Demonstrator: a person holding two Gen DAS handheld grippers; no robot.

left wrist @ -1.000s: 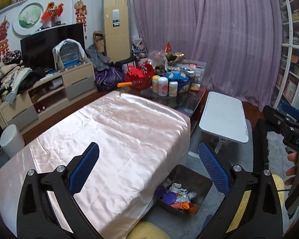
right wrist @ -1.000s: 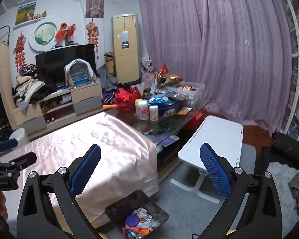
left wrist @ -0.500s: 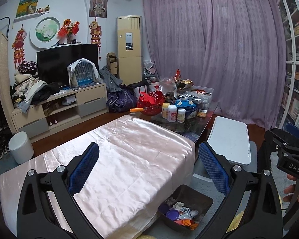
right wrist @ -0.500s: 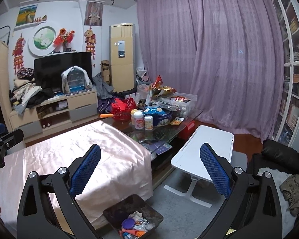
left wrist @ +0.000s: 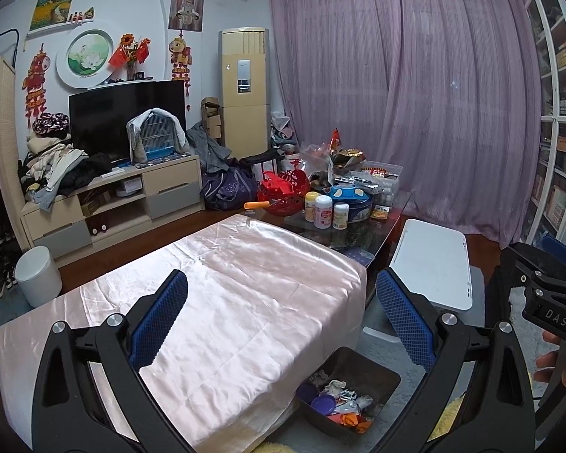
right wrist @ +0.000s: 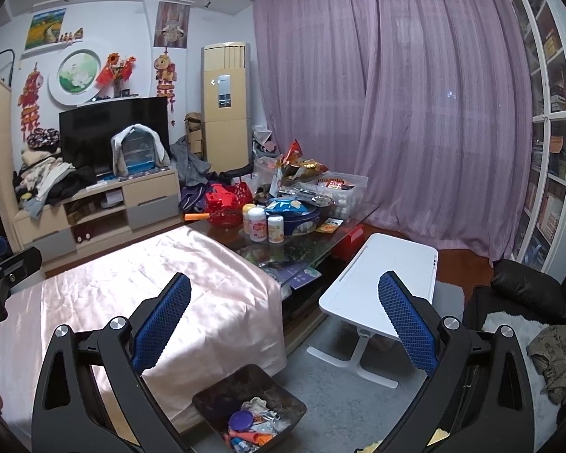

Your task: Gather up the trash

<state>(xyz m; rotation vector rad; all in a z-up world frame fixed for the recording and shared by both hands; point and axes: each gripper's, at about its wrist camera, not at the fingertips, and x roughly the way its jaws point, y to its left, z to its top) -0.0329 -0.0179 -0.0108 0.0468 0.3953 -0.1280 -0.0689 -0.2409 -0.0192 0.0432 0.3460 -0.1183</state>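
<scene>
bare cloth-covered table [left wrist: 245, 302], cluttered glass table [right wrist: 313, 241] beyond

Evenly lit, sharp frames (fisheye-bent edges, dark corners); ceiling light, perhaps.

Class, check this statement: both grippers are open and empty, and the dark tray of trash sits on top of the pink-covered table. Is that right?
Not quite. Both the left gripper and right gripper are open and empty, but the tray sits on the floor beside the table, as the right wrist view shows.

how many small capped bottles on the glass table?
3, side by side at the glass table's near edge: yellow-capped bottle, middle bottle, right bottle. Clutter behind may hide more.
</scene>
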